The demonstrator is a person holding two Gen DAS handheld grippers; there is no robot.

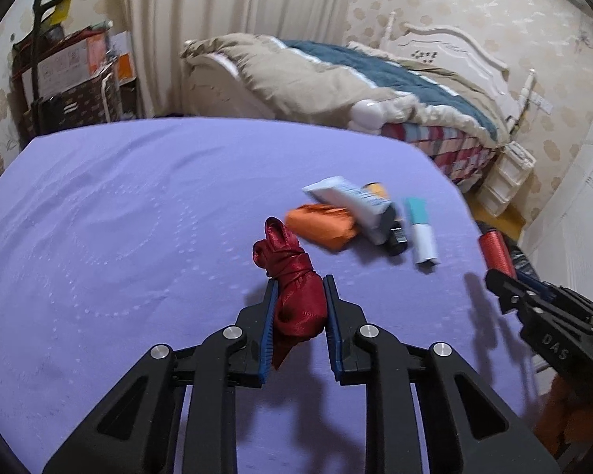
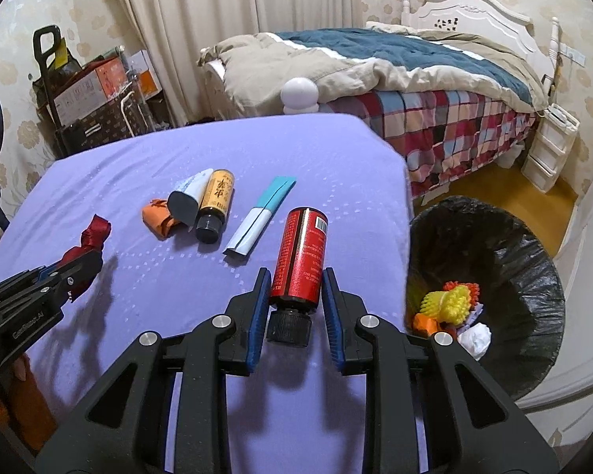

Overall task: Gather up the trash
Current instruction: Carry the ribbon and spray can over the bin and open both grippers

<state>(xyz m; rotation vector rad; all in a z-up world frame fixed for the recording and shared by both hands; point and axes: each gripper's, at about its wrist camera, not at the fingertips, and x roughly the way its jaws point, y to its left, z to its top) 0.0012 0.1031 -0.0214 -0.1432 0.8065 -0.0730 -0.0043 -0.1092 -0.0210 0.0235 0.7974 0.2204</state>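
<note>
Both grippers loaded: left gripper [image 1: 299, 282] red cloth [image 1: 292, 276], right gripper [image 2: 295, 274] red bottle [image 2: 302, 252], bin [image 2: 533, 245] probably beside table edge.

Both cams sit right behind each tool, angled down over the purple bench [image 1: 138, 205], both catching the bed [image 2: 415, 79] behind.

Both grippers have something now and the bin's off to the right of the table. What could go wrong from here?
1. The right gripper pinches the red bottle low, near its cap; the long end could swing or slip.
2. The red cloth bundle in the left gripper trails a loose tail that may snag.
3. Reaching the black-lined bin, the left gripper must cross the right one's side.
</note>
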